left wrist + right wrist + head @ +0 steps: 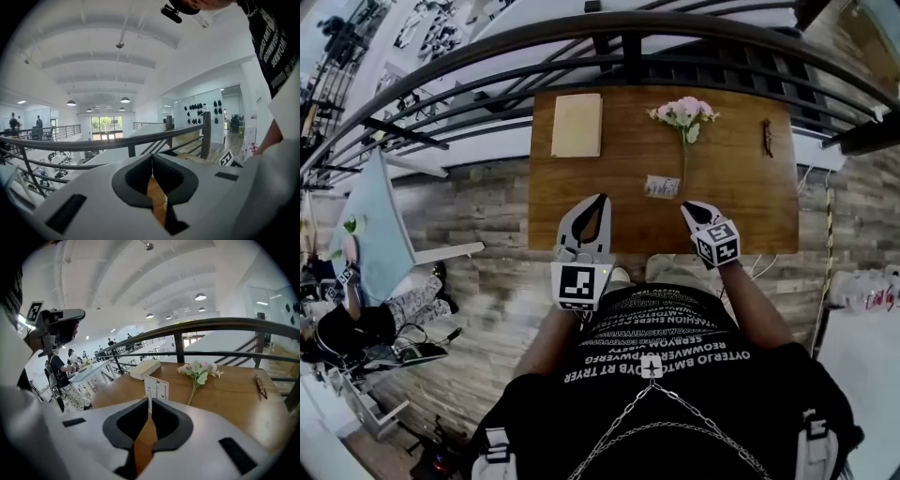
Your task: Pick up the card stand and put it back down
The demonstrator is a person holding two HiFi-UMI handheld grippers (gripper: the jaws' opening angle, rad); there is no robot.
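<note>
The card stand (662, 187), a small white printed card standing upright, sits near the middle of the wooden table (741, 216). In the right gripper view the card stand (156, 388) stands just beyond the jaw tips, not held. My right gripper (687, 207) hovers over the table's front part, slightly right of the card and nearer to me, shut and empty; its tips (149, 400) meet. My left gripper (602, 200) is shut with nothing in it, to the left of the card near the front edge. In its own view the left gripper (152, 157) points over the railing.
A pale book (577, 125) lies at the table's far left. A pink flower sprig (684, 117) lies behind the card, its stem reaching toward it. A thin dark object (766, 137) lies at the far right. A black metal railing (619, 37) runs behind the table.
</note>
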